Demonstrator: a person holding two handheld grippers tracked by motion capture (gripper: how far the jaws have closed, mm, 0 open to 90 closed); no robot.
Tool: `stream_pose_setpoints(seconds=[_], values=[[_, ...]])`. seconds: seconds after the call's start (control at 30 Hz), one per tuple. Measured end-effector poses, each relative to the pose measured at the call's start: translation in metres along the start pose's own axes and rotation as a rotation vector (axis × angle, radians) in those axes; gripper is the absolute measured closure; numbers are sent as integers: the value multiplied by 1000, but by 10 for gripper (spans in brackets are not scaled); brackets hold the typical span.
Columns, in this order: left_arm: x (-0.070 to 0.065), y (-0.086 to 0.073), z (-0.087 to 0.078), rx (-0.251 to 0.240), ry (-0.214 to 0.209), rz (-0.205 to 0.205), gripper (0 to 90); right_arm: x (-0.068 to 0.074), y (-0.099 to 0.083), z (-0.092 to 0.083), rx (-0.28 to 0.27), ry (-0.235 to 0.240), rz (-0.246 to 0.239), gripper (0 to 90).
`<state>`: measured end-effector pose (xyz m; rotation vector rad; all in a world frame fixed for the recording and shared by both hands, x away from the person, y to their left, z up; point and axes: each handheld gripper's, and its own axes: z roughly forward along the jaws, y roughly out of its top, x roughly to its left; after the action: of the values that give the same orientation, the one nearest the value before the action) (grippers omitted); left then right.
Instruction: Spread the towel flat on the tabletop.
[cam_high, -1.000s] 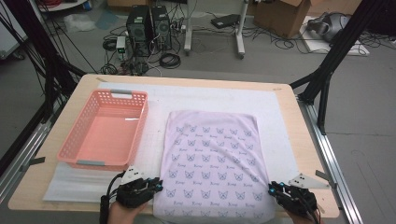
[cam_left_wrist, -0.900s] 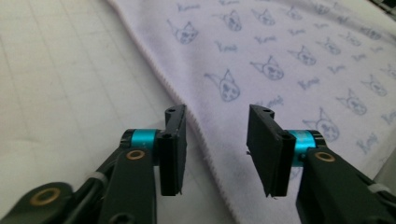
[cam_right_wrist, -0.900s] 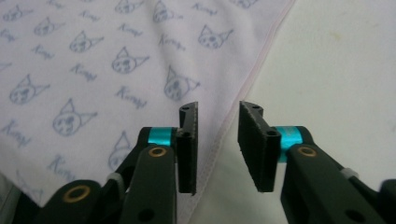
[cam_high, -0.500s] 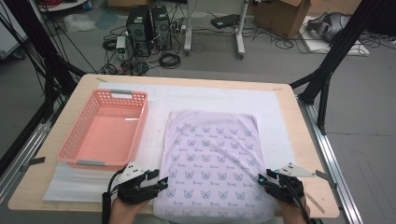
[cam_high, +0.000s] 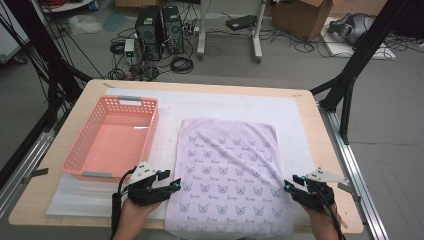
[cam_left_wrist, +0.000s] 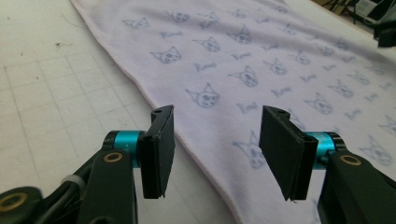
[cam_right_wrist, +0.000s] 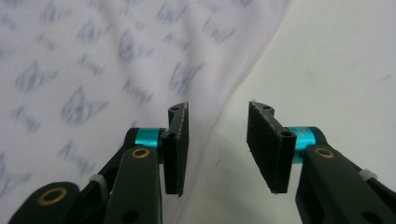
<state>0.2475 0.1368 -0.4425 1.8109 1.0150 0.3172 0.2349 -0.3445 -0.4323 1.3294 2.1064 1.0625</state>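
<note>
with both my grippers down at the near edge of the table (cam_high: 45, 200), the pale purple cloth with the cat print (cam_high: 230, 175) lies spread flat on the white mat (cam_high: 225, 102), just right of the pink basket (cam_high: 112, 140). my left gripper (cam_high: 172, 186) sits at the cloth's left edge, jaws apart and just been opening, the hem running between them on the mat, nothing pinched. my right gripper (cam_high: 291, 184) is at the right edge, jaws also just been opening, gap over the hem, not gripping either
</note>
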Motion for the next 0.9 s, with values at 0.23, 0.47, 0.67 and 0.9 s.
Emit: stream_pose_setpoints(seconds=[0.23,0.47,0.67,0.9], values=[[11,11,26,68,22,0,461,-17,22,39,-7,-6,48,570],[21,13,36,109,28,-31,489,-26,47,84,56,-55,39,825],[12,13,38,129,96,17,813,-32,50,87,62,-147,9,850],[15,12,28,145,137,-17,869,-32,46,77,22,-145,20,590]])
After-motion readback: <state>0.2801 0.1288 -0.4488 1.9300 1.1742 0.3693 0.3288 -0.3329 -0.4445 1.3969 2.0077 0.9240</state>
